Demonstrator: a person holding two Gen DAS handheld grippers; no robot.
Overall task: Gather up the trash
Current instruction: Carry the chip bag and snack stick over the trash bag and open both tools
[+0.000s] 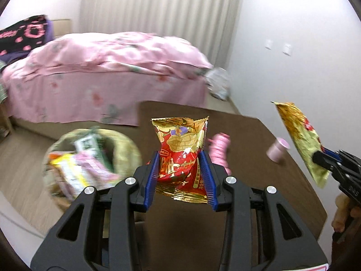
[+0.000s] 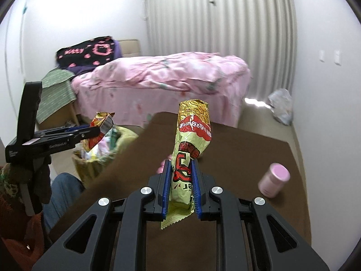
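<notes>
My left gripper (image 1: 180,155) is shut on a red and gold snack bag (image 1: 180,144), held above the left edge of the brown table (image 1: 259,192), beside the trash basket (image 1: 126,144) full of wrappers on the floor to the left. My right gripper (image 2: 180,164) is shut on a yellow-green noodle wrapper (image 2: 194,131), held upright above the table. The right gripper and its wrapper (image 1: 300,137) also show at the right of the left wrist view. The left gripper with its snack bag (image 2: 100,127) shows over the basket (image 2: 90,164) in the right wrist view.
A small pink bottle (image 2: 274,179) stands on the table at the right. A pink object (image 1: 220,149) lies behind the snack bag. A bed with pink covers (image 2: 169,79) stands beyond the table. A crumpled bag (image 2: 281,106) lies on the floor by the wall.
</notes>
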